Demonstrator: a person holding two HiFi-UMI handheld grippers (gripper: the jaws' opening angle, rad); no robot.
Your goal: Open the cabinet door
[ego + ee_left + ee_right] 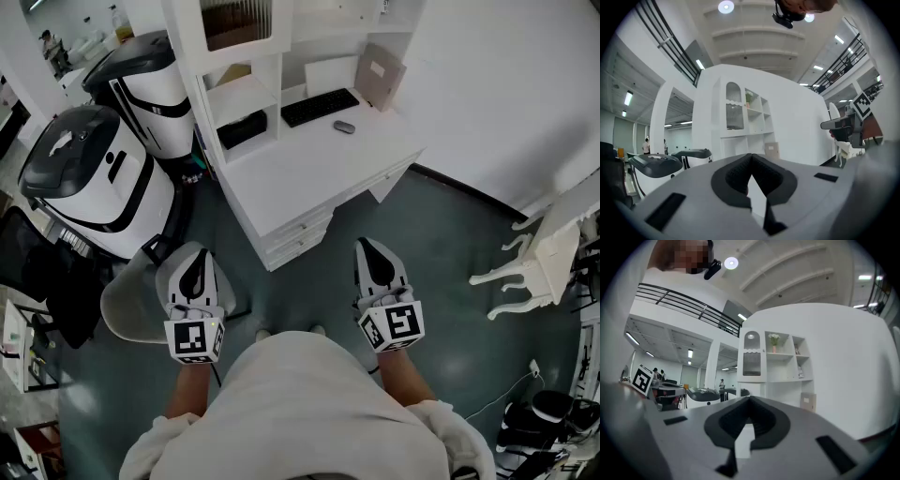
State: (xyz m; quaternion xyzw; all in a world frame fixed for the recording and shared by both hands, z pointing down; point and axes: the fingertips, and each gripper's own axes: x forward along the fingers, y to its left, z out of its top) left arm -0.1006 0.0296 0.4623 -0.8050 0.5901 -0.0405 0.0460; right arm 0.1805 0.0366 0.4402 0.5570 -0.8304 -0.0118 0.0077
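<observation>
The cabinet door (234, 23), white with a slatted panel, closes the upper left compartment of the white desk hutch (281, 56). It shows as an arched door (733, 107) in the left gripper view and as the same door (751, 359) in the right gripper view, some way ahead. My left gripper (197, 258) and right gripper (368, 246) are held level side by side in front of the desk, well short of it. Both are shut, tips together, with nothing between them (751, 157) (749, 400).
A keyboard (319, 106), a mouse (344, 127) and a brown board (380, 77) lie on the desk (309, 173), with drawers (300, 234) below. Two white-and-black machines (94, 178) (150, 84) stand left. A white chair (534, 258) stands right.
</observation>
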